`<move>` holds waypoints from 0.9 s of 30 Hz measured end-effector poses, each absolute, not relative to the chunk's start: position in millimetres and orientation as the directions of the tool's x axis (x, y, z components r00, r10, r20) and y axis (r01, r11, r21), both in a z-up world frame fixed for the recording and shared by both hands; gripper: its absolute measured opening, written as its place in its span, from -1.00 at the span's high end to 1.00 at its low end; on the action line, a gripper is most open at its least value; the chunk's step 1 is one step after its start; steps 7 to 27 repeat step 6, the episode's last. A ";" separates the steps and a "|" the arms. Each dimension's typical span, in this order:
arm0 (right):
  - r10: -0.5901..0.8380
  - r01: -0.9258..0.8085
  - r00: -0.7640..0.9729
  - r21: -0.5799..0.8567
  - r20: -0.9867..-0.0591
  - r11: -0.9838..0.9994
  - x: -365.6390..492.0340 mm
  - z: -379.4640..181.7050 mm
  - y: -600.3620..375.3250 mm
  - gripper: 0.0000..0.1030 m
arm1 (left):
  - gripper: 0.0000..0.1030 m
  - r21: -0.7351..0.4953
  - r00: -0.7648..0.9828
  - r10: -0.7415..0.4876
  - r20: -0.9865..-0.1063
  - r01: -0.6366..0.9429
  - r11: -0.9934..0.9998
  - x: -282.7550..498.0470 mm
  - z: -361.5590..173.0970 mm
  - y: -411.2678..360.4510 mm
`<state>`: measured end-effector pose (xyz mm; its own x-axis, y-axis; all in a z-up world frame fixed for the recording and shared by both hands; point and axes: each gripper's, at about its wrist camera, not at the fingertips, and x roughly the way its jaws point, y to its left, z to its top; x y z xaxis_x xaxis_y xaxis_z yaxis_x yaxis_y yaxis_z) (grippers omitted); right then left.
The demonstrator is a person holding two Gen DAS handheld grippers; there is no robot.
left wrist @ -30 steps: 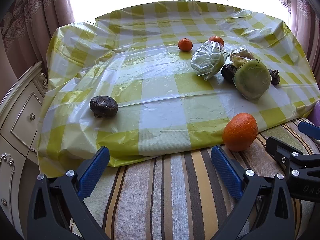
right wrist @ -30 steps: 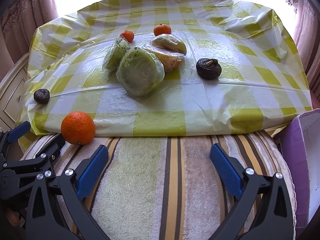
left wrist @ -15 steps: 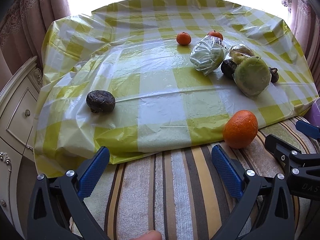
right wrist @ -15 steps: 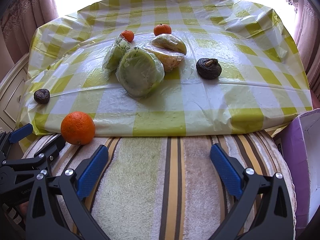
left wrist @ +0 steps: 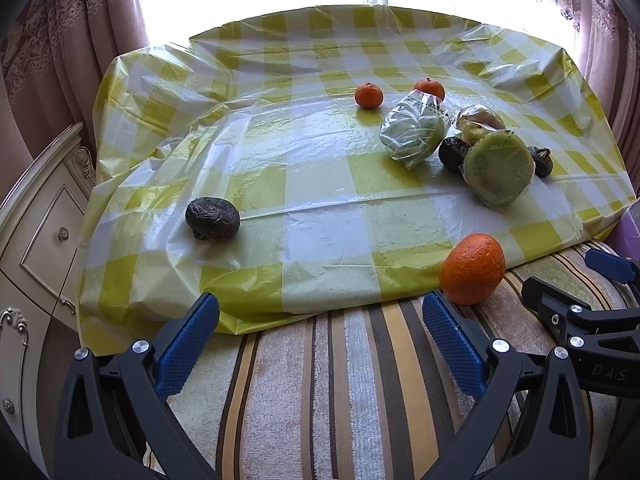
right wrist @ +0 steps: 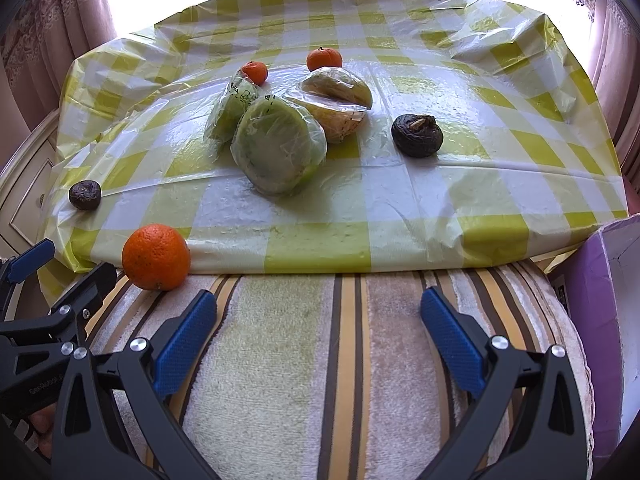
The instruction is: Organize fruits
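Right now my left gripper (left wrist: 320, 340) and my right gripper (right wrist: 318, 330) both hang over the striped towel (right wrist: 280, 340), jaws spread wide, nothing between the blue pads (right wrist: 186, 344) of either one. Just ahead of my left gripper's right finger sits the big orange (left wrist: 472, 269), on the towel and touching the front edge of the yellow checked plastic sheet (left wrist: 320, 184); from my right gripper it lies ahead and to the left.

Straight ahead of my right gripper, well out on the sheet, is the cluster of clear plastic bags. The nearest bag (right wrist: 278, 145) holds a round green fruit, tilted up on edge. Behind it to the left, another bag (right wrist: 230, 108) has a green fruit in it. Behind to the right, two more bags (right wrist: 338, 106) hold pale yellowish fruit, one leaning on the other.

Loose ones: two small tangerines (right wrist: 324, 58) beyond the bags, a dark wrinkled fruit (right wrist: 417, 135) right of the cluster, another dark one (left wrist: 213, 218) ahead-left of my left gripper near the sheet's left side. From the left view, one more dark fruit (left wrist: 454, 153) peeks out behind the nearest bag.

Far right of my right gripper stands a purple box (right wrist: 600, 300); I can't see inside it.
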<state>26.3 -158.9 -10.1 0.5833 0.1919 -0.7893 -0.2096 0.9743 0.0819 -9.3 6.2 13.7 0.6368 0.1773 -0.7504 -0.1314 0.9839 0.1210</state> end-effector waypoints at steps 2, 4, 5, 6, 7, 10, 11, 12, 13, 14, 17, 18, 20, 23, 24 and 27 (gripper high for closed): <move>0.193 -0.209 0.583 0.083 -0.789 0.974 26.4 -10.1 -158.8 -0.97 | -0.90 0.149 0.621 0.195 -0.759 -0.125 0.981 -7.0 11.0 2.6; 0.193 -0.209 0.583 0.083 -0.789 0.974 26.4 -10.1 -158.9 -0.97 | -0.90 0.158 0.623 0.202 -0.756 -0.126 0.979 -8.0 10.4 1.1; 0.193 -0.209 0.583 0.084 -0.789 0.974 26.3 -10.2 -158.4 -0.97 | -0.90 0.155 0.624 0.200 -0.756 -0.125 0.980 -8.2 10.3 1.4; 0.193 -0.209 0.583 0.083 -0.789 0.974 26.3 -10.4 -157.8 -0.97 | -0.90 0.153 0.623 0.198 -0.757 -0.126 0.980 -8.4 10.1 1.7; 0.193 -0.209 0.583 0.083 -0.789 0.974 26.3 -10.4 -157.8 -0.97 | -0.90 0.153 0.623 0.198 -0.757 -0.126 0.980 -8.4 10.1 1.7; 0.193 -0.209 0.583 0.083 -0.789 0.974 26.3 -10.4 -157.8 -0.97 | -0.90 0.153 0.623 0.198 -0.757 -0.126 0.980 -8.4 10.1 1.7; 0.193 -0.209 0.583 0.083 -0.789 0.974 26.3 -10.4 -157.8 -0.97 | -0.90 0.153 0.623 0.198 -0.757 -0.126 0.980 -8.4 10.1 1.7; 0.193 -0.209 0.583 0.083 -0.789 0.974 26.3 -10.4 -157.8 -0.97 | -0.90 0.153 0.623 0.198 -0.757 -0.126 0.980 -8.4 10.1 1.7; 0.193 -0.209 0.583 0.083 -0.789 0.974 26.3 -10.4 -157.8 -0.97 | -0.90 0.153 0.623 0.198 -0.757 -0.126 0.980 -8.4 10.1 1.7; 0.193 -0.209 0.583 0.083 -0.789 0.974 26.3 -10.4 -157.8 -0.97 | -0.90 0.153 0.623 0.198 -0.757 -0.126 0.980 -8.4 10.1 1.7; 0.193 -0.209 0.583 0.083 -0.789 0.974 26.3 -10.4 -157.8 -0.97 | -0.90 0.153 0.623 0.198 -0.757 -0.126 0.980 -8.4 10.1 1.7; 0.193 -0.209 0.583 0.083 -0.789 0.974 26.3 -10.4 -157.8 -0.97 | -0.90 0.153 0.623 0.198 -0.757 -0.126 0.980 -8.4 10.1 1.7; 0.193 -0.209 0.583 0.083 -0.789 0.974 26.3 -10.4 -157.8 -0.97 | -0.90 0.153 0.623 0.198 -0.757 -0.126 0.980 -8.4 10.1 1.7; 0.193 -0.209 0.583 0.083 -0.789 0.974 26.3 -10.4 -157.8 -0.97 | -0.90 0.153 0.623 0.198 -0.757 -0.126 0.980 -8.4 10.1 1.7; 0.193 -0.209 0.583 0.083 -0.789 0.974 26.3 -10.4 -157.8 -0.97 | -0.90 0.153 0.623 0.198 -0.757 -0.126 0.980 -8.4 10.1 1.7; 0.193 -0.209 0.583 0.083 -0.789 0.974 26.3 -10.4 -157.8 -0.97 | -0.90 0.153 0.623 0.198 -0.757 -0.126 0.980 -8.4 10.1 1.7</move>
